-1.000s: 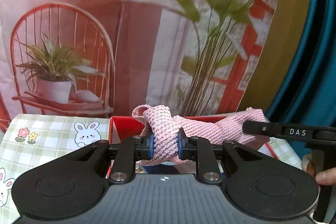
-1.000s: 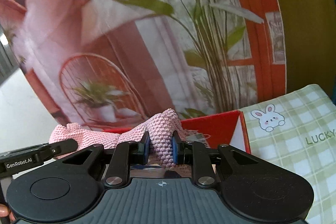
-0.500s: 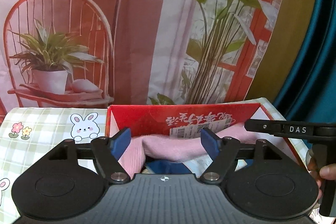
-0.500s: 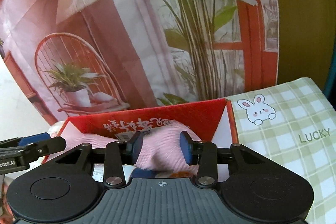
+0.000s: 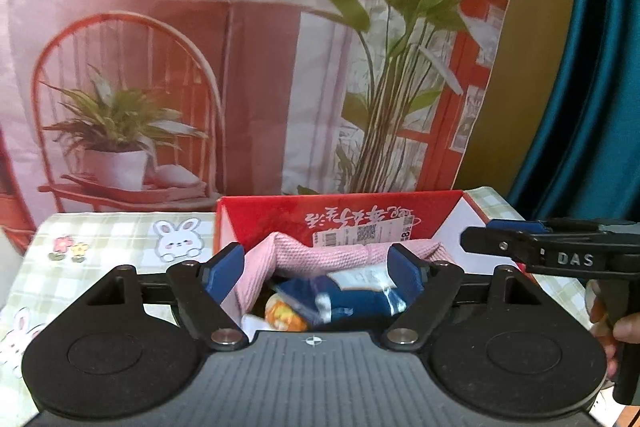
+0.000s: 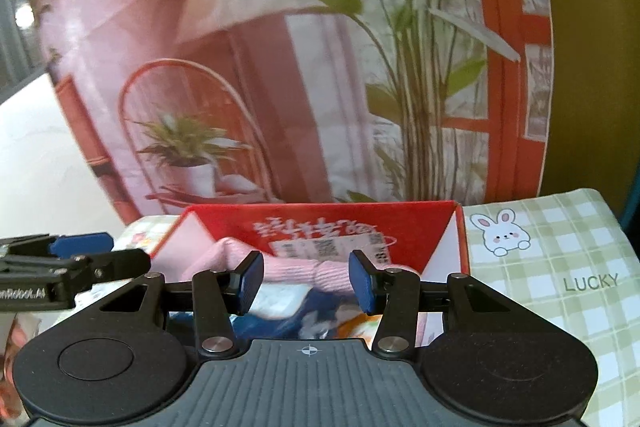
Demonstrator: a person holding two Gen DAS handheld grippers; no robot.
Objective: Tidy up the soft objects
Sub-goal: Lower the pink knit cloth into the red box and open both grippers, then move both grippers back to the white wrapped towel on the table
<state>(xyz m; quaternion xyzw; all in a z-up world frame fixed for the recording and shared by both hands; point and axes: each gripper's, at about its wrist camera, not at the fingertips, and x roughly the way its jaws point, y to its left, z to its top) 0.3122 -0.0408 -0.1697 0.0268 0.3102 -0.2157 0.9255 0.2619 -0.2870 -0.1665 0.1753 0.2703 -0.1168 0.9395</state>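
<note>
A pink knitted cloth point(image 5: 320, 255) lies inside the red cardboard box point(image 5: 360, 211), draped over a blue soft item point(image 5: 352, 297) and an orange-and-white one point(image 5: 285, 315). My left gripper point(image 5: 316, 273) hangs in front of the box with its jaws opening, wide apart and off the cloth. My right gripper point(image 6: 307, 281) also has its jaws opening; the pink cloth point(image 6: 292, 269) shows between them, with neither pad touching it. The box point(image 6: 320, 223) fills the middle of the right wrist view. Each gripper shows at the other view's edge.
The box stands on a green checked tablecloth point(image 6: 560, 267) with rabbit prints. A printed backdrop point(image 5: 240, 67) of a chair, lamp and plants hangs right behind it. A teal curtain point(image 5: 592, 87) is at the right. A person's hand point(image 5: 624, 323) holds the right gripper's handle.
Both grippers were shut on the pink cloth above the box. They have let go and drawn apart, and the cloth has dropped into the box.
</note>
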